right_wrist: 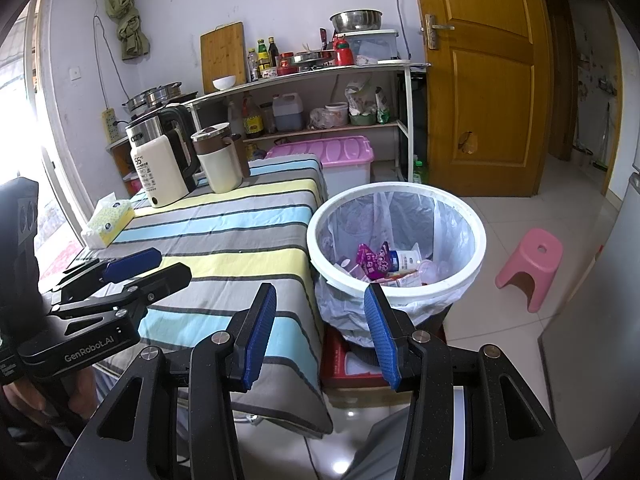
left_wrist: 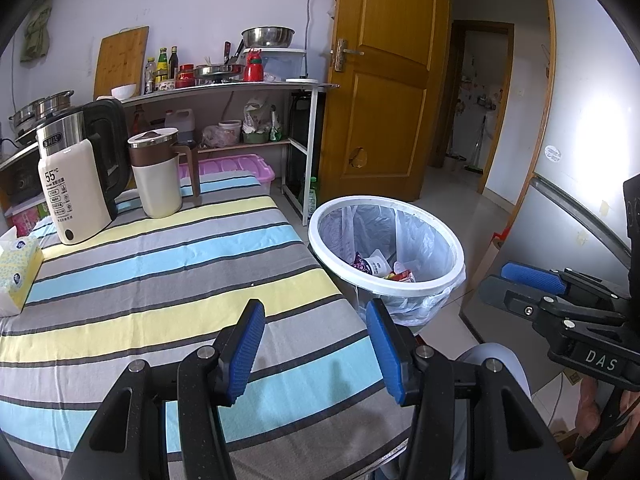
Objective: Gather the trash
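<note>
A white-rimmed trash bin (left_wrist: 432,284) lined with a clear bag stands beside the striped table's right edge; it also shows in the right wrist view (right_wrist: 476,268). Wrappers and a small bottle (right_wrist: 384,264) lie inside it, also seen in the left wrist view (left_wrist: 376,266). My left gripper (left_wrist: 316,344) is open and empty above the table's near right corner. My right gripper (right_wrist: 320,332) is open and empty, held above the gap between table edge and bin. Each gripper also shows in the other's view: the right one (left_wrist: 532,280) and the left one (right_wrist: 136,264).
On the striped tablecloth (left_wrist: 160,280) stand an electric kettle (left_wrist: 76,184), a brown-and-cream jug (left_wrist: 160,176) and a tissue box (left_wrist: 16,272). A shelf with cookware (left_wrist: 240,80), a pink storage box (right_wrist: 332,156), a pink stool (right_wrist: 532,264), a wooden door (left_wrist: 380,80) and a fridge (left_wrist: 580,160) surround the bin.
</note>
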`<control>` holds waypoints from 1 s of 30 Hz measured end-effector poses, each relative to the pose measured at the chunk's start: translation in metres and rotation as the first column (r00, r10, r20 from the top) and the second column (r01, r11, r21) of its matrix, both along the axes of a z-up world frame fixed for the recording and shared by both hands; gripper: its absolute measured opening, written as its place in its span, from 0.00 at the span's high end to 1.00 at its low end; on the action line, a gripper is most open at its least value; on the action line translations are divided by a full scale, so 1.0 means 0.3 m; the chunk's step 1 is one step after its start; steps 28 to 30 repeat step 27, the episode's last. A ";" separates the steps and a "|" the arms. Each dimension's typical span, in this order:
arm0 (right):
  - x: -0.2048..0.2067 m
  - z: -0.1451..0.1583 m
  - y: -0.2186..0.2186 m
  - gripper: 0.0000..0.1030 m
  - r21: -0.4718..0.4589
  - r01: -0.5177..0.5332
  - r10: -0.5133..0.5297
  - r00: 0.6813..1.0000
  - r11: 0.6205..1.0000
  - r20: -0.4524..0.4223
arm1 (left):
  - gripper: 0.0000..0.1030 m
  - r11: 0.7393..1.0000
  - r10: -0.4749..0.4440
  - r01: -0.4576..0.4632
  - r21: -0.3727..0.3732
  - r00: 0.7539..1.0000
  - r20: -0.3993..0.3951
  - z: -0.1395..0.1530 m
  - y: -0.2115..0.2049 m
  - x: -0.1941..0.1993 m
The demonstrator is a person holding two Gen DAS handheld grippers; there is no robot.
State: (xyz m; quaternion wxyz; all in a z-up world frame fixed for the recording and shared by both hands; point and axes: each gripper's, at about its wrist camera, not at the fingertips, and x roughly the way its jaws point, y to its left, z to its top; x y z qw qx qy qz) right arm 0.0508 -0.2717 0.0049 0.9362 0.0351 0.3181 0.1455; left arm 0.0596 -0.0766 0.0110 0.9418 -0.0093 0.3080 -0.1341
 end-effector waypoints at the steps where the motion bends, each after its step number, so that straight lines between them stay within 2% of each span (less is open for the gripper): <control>1: 0.000 0.000 0.000 0.54 0.000 0.000 0.000 1.000 1.000 0.000 | 0.49 1.000 0.000 0.000 0.001 1.000 -0.001 -0.002 0.000 0.000; 30: 0.001 0.001 0.002 0.54 -0.001 0.000 0.000 1.000 1.000 0.000 | 0.49 1.000 0.025 -0.025 0.010 1.000 0.005 -0.003 0.007 -0.004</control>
